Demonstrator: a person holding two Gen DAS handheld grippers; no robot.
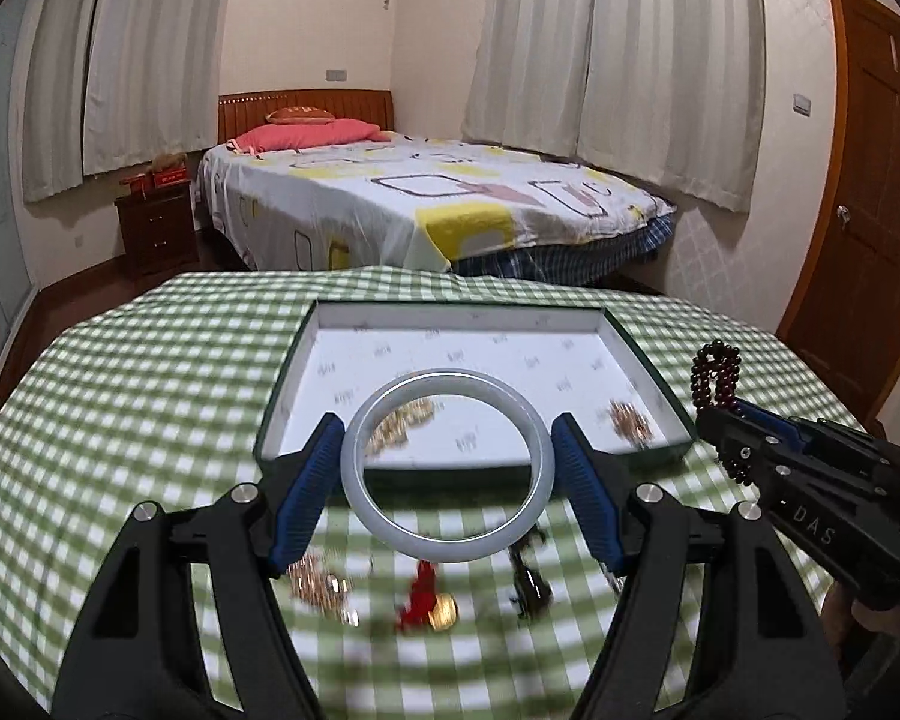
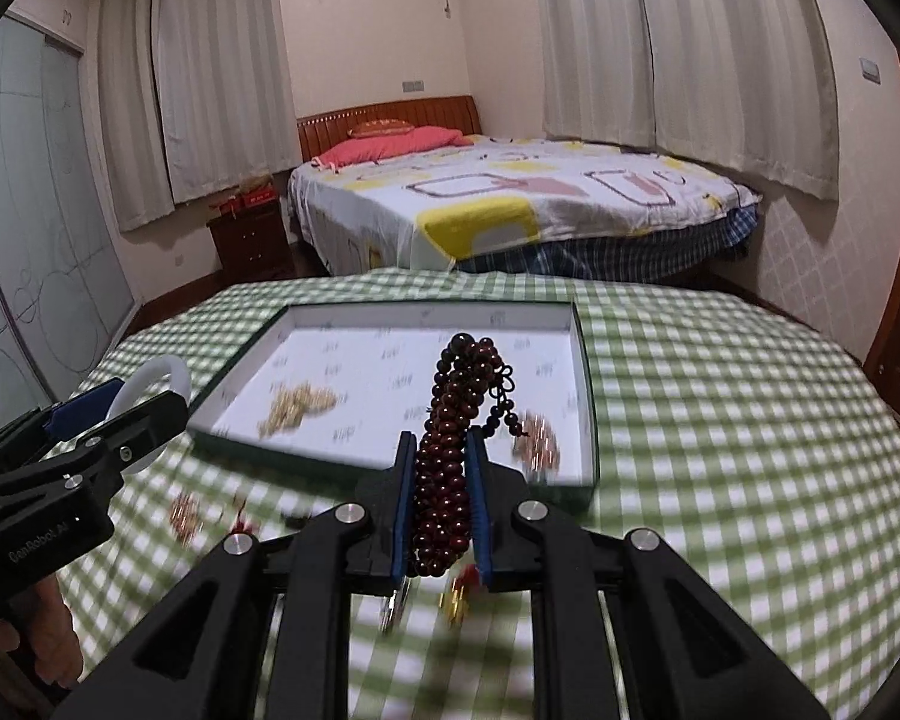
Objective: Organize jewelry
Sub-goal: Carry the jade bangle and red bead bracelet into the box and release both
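My left gripper [image 1: 447, 447] is shut on a pale grey-white bangle [image 1: 390, 516], held above the near edge of the open white-lined box [image 1: 630, 348]. The bangle also shows in the right wrist view [image 2: 171, 375]. My right gripper [image 2: 441, 456] is shut on a dark red bead bracelet [image 2: 450, 438], held upright over the box's near right side [image 2: 579, 336]; it shows in the left wrist view [image 1: 714, 378] too. Gold chains [image 2: 294, 408] and a copper-coloured piece [image 2: 537, 438] lie in the box.
On the green checked tablecloth [image 1: 120, 390] in front of the box lie a gold chain [image 1: 321, 585], a red cord with a gold charm [image 1: 429, 600] and a dark piece [image 1: 528, 582]. A bed [image 1: 426, 198] stands beyond the table.
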